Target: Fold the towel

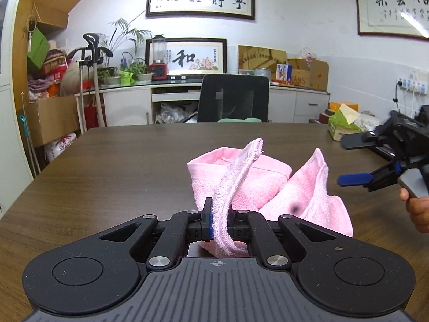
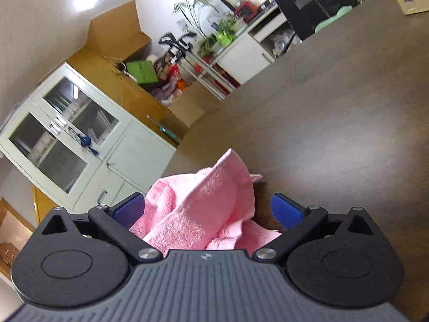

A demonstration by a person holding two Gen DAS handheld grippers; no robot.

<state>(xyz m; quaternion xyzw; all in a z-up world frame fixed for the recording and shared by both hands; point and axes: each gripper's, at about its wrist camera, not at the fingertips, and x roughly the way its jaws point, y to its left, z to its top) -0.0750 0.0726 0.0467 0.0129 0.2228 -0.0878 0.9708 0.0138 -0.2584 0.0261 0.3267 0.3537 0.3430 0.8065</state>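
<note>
left wrist: left gripper (image 1: 217, 221) pinches towel (image 1: 270, 187) edge.

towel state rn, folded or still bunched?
Bunched, not folded. The pink towel sits in a crumpled heap on the table, one hemmed edge pinched in the left tongs; right tongs open around it.

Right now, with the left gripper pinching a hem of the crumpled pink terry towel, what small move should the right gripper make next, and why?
Probably close the right gripper on the raised fold of the crumpled pink terry towel between its blue pads. Its jaws stand wide open around that fold, while the left gripper is shut on a hem. The towel sits bunched on the dark wooden table, so two grips look needed to spread it.
</note>
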